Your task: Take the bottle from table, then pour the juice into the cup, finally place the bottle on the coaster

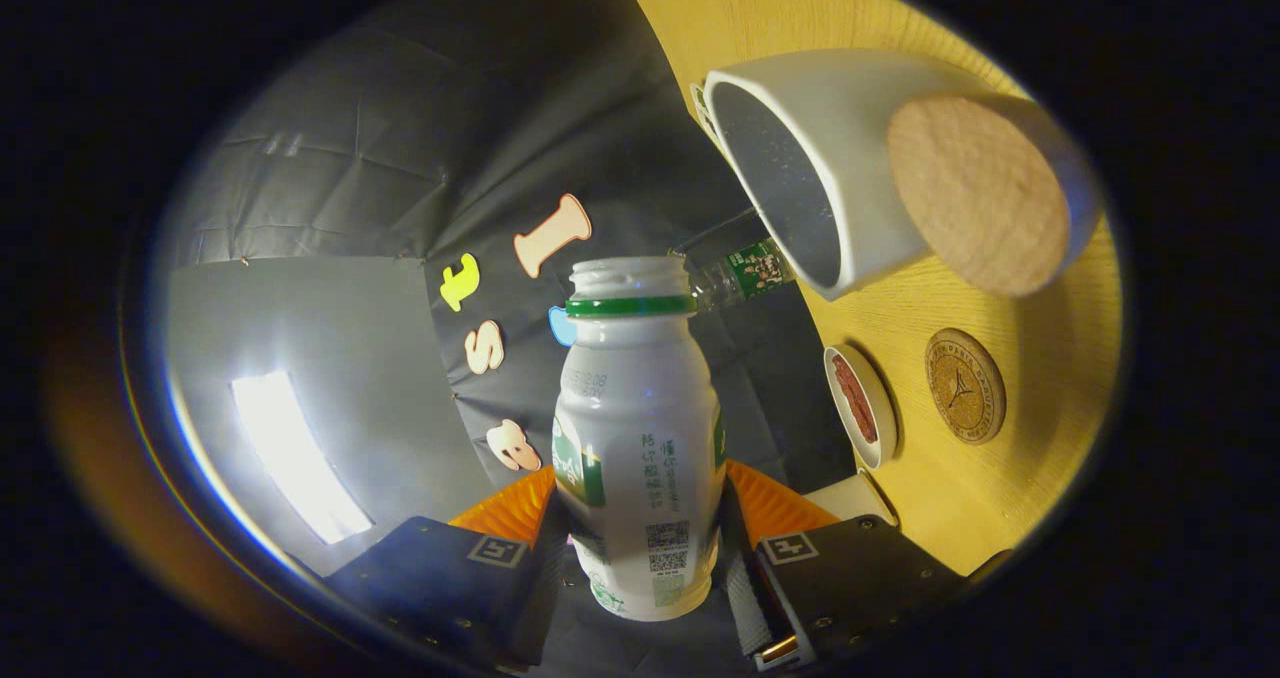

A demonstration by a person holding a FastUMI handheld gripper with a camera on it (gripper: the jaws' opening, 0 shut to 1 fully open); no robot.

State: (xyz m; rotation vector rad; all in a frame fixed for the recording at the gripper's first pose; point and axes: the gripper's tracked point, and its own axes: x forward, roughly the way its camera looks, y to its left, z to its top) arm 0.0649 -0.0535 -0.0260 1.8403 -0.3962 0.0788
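The hand-held gripper [640, 548] clamps the bottle [640, 438] between both fingers. The bottle's open mouth sits near the cup [800, 148], seemingly just short of its rim. Beyond the cup, a coaster [965, 386] lies on the worktop [1040, 358].

A light-yellow wood-grain table top [1040, 378] fills one side of the scene. Meeting its edge is the creased black cloth wall [420, 128] of the booth. On that cloth, well away from the table, hangs a flat grey rectangular panel [330, 358], and a bright white oblong glare [295, 458] shines on the panel's face.
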